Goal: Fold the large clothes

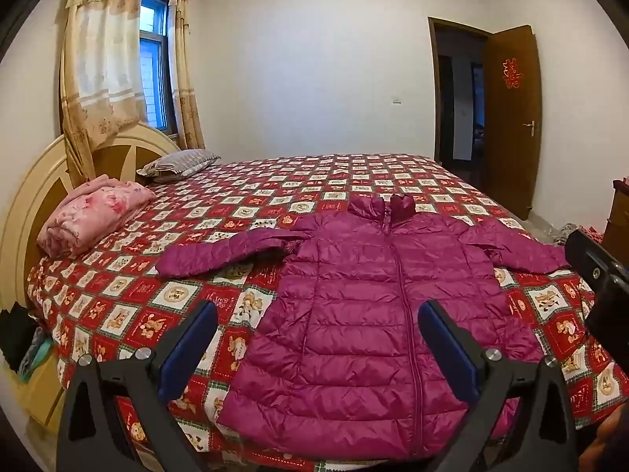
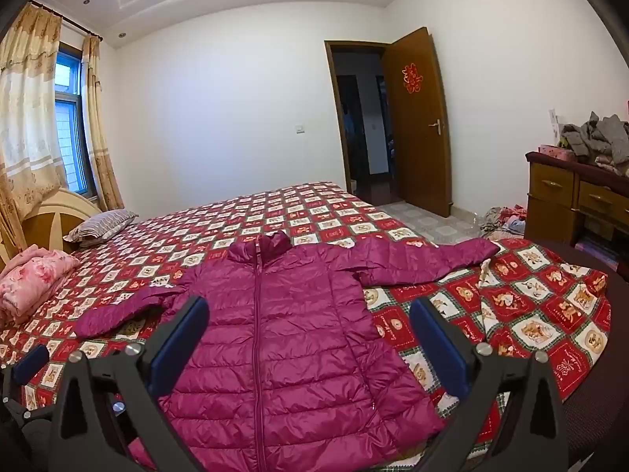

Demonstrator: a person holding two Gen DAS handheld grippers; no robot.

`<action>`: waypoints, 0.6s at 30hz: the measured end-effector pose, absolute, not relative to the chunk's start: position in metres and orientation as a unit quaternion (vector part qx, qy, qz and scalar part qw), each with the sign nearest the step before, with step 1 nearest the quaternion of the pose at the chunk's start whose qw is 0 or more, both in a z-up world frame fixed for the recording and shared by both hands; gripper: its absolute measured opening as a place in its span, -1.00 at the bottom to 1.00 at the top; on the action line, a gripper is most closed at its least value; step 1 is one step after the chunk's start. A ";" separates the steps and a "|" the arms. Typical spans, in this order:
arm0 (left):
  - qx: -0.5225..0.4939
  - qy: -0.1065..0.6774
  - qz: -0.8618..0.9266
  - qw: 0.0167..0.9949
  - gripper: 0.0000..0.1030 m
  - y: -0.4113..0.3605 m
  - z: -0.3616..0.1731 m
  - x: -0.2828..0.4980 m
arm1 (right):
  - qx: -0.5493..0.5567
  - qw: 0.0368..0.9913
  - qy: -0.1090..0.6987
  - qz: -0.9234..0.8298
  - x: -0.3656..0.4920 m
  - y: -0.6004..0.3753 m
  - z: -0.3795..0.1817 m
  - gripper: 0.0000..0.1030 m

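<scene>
A magenta quilted puffer jacket (image 1: pixel 365 314) lies flat and zipped on the bed, front up, collar away from me, both sleeves spread out sideways. It also shows in the right wrist view (image 2: pixel 283 334). My left gripper (image 1: pixel 316 338) is open and empty, hovering above the jacket's lower left part. My right gripper (image 2: pixel 308 334) is open and empty, hovering above the jacket's lower middle. The right gripper's body shows at the right edge of the left wrist view (image 1: pixel 601 275). A fingertip of the left gripper shows at the left edge of the right wrist view (image 2: pixel 29 362).
The bed (image 1: pixel 314 181) has a red checked bear-print cover. A folded pink blanket (image 1: pixel 94 216) and a striped pillow (image 1: pixel 181 161) lie by the headboard. A wooden dresser (image 2: pixel 574 196) with piled clothes stands at the right. Clothes lie on the floor near the open door (image 2: pixel 416 118).
</scene>
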State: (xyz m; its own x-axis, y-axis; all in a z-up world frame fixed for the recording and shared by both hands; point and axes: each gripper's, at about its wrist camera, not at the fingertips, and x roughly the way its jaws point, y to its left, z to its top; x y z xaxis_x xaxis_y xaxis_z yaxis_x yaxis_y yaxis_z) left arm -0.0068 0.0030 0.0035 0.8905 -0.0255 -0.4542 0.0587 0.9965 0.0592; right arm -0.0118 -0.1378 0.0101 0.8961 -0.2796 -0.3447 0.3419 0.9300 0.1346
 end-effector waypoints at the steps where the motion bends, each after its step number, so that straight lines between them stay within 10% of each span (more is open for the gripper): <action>1: 0.036 0.233 -0.021 0.972 0.98 0.003 0.003 -0.007 | 0.095 0.969 0.162 -0.161 -0.012 -0.137 0.011 1.00; 18: 0.032 0.233 -0.026 0.972 0.98 0.005 0.003 -0.009 | 0.094 0.969 0.162 -0.160 -0.012 -0.138 0.011 1.00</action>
